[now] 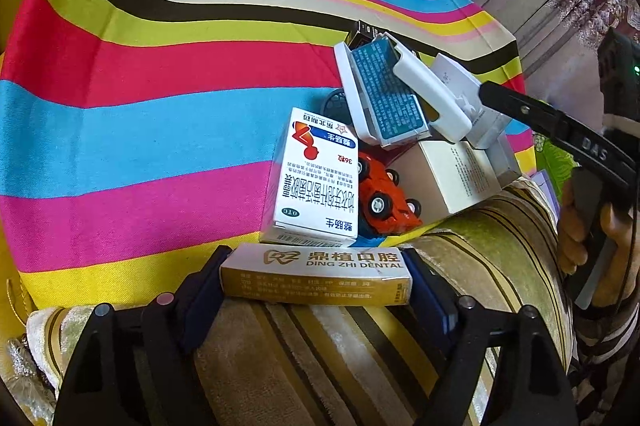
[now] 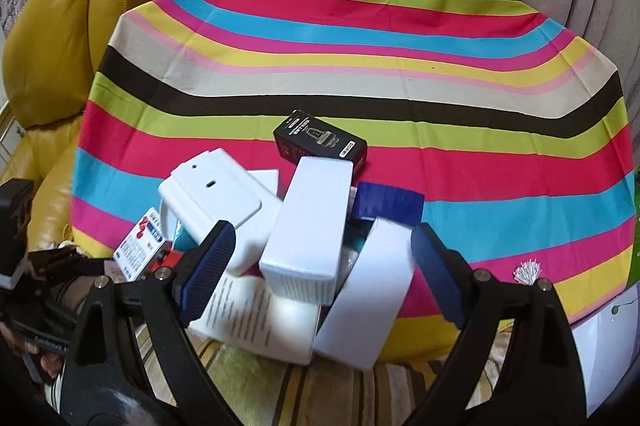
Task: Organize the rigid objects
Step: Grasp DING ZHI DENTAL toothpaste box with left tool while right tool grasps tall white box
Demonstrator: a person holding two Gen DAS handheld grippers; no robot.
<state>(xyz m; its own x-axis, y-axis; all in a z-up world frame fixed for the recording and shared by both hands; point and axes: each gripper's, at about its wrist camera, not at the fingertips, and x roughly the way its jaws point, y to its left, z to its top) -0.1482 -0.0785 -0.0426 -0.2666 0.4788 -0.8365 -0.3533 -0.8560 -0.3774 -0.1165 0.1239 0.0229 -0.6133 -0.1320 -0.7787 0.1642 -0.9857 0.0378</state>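
Observation:
My left gripper (image 1: 316, 260) is shut on a gold dental box (image 1: 316, 282), one blue pad at each end of it. Just beyond lies a pile on the striped cloth (image 1: 140, 105): a white-and-blue medicine box (image 1: 312, 177), a red toy car (image 1: 384, 201), a teal-labelled box (image 1: 388, 97) and a beige box (image 1: 452, 177). My right gripper (image 2: 322, 232) stands open over the same pile. A tall white box (image 2: 308, 222) and another white box (image 2: 368, 294) show between its fingers, untouched. A black box (image 2: 320, 139) and a blue block (image 2: 390, 203) lie behind them.
The cloth (image 2: 360, 45) stretches bare beyond the pile. A yellow leather chair (image 2: 52, 37) stands at the left. A striped plush cover (image 1: 320, 358) lies under the left gripper. A hand (image 1: 580, 230) holds the right gripper's handle at the right edge.

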